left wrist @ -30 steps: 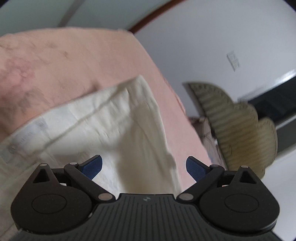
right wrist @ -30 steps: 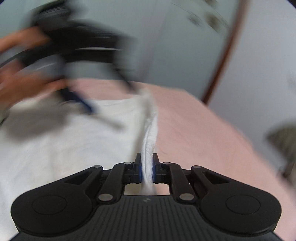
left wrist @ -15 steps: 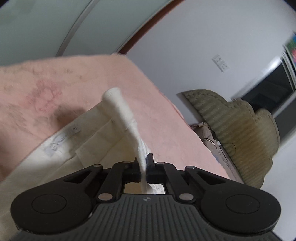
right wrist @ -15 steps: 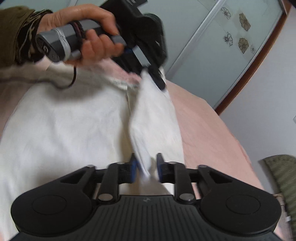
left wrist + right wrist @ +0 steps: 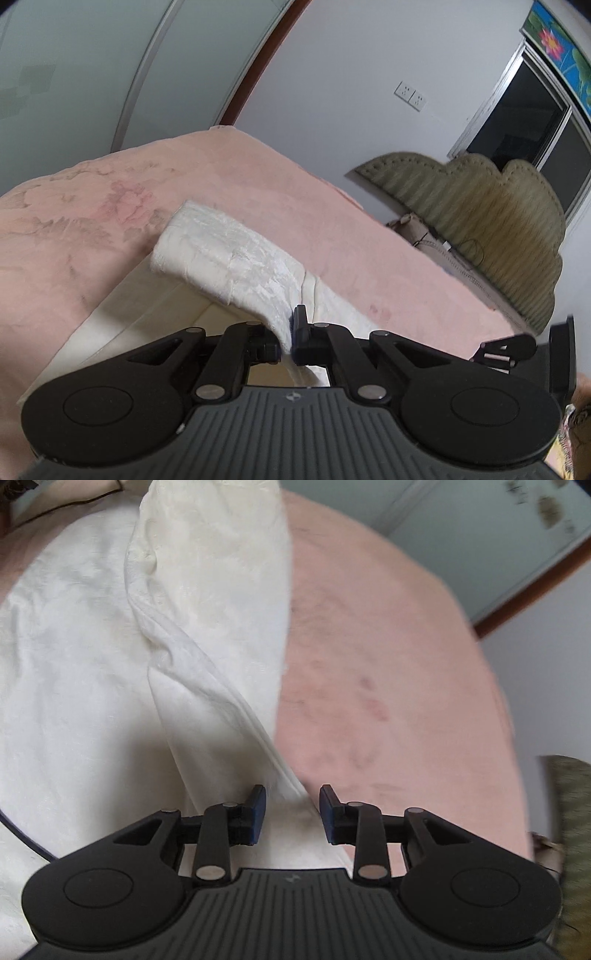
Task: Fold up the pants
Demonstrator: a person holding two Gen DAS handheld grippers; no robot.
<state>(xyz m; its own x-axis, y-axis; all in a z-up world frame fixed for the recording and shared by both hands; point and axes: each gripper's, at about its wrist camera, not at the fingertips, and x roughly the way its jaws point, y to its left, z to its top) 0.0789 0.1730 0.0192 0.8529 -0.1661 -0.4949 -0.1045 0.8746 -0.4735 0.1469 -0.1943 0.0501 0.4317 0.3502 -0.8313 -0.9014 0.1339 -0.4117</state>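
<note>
The cream-white pants [image 5: 236, 266] lie on a pink blanket [image 5: 110, 206]. My left gripper [image 5: 286, 338] is shut on the edge of the pants and holds a fold of cloth lifted off the bed. In the right wrist view the pants [image 5: 207, 602] spread to the left, with a raised fold running up from my right gripper [image 5: 291, 814]. That gripper's jaws stand apart with the cloth edge lying between them, not pinched. Part of the right gripper [image 5: 524, 347] shows at the right edge of the left wrist view.
The pink blanket [image 5: 388, 686] covers the bed to the right of the pants. An olive padded headboard [image 5: 480, 221] stands against the white wall. Wardrobe doors [image 5: 110, 74] are behind the bed. A dark cable [image 5: 22, 830] lies across the pants at left.
My right gripper has opened and let go of the pants edge. My left gripper stays shut on the cloth and has carried its fold further over.
</note>
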